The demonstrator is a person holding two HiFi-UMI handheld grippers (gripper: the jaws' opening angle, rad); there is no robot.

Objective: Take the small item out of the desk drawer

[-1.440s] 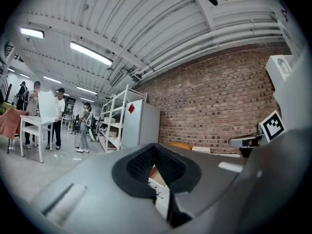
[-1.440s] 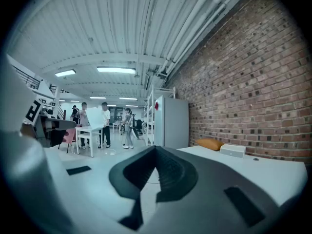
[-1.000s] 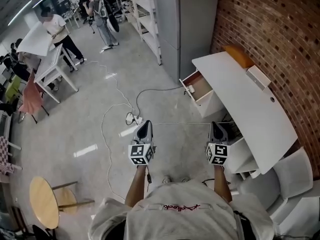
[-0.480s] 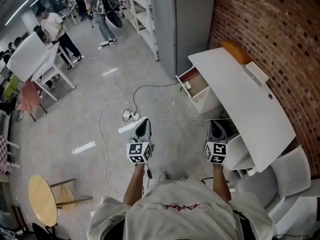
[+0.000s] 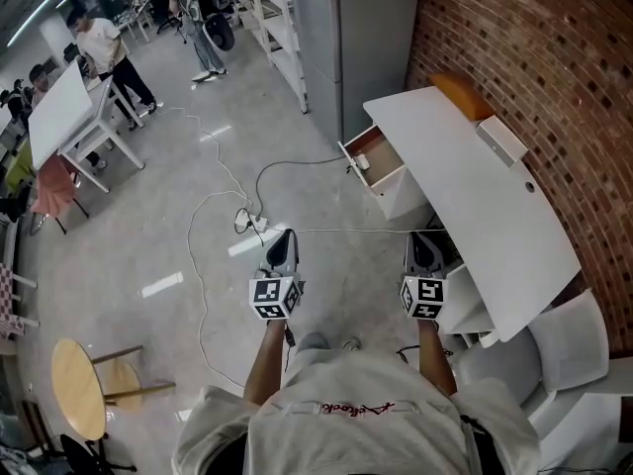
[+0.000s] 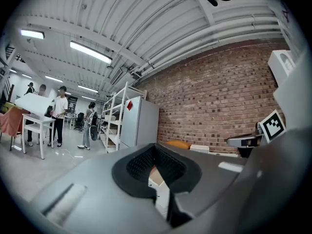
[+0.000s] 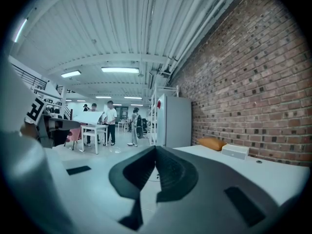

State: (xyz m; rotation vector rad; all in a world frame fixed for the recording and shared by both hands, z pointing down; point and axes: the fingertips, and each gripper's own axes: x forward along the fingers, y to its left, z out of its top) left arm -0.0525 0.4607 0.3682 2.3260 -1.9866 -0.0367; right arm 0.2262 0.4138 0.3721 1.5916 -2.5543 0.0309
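**Desk:** Where are your tools right now?

**Operator:** Both are out in front of me, over the floor (image 5: 178,226). On the left tool (image 5: 284,239) the jaws are pressed together with nothing between them. The right tool (image 5: 423,237) is the same, closed and empty, just beside the near edge of the white tabletop (image 5: 475,206).

**Desk:** And the drawer?

**Operator:** The drawer (image 5: 384,171) is pulled open at the tabletop's far end, sticking out over the floor, well ahead of both tools. It's brownish inside. I see a small white piece (image 5: 362,162) at its front end, but it's too small for me to tell whether it's the item or a handle.

**Desk:** Anything on top?

**Operator:** An orange cushion (image 5: 460,95) at the far end, against the brick wall (image 5: 534,57), and a white box (image 5: 502,142) a little nearer, also by the wall.

**Desk:** What about the floor?

**Operator:** A cable (image 5: 259,181) loops across it, and there's a power strip (image 5: 259,228) just ahead of the left tool.
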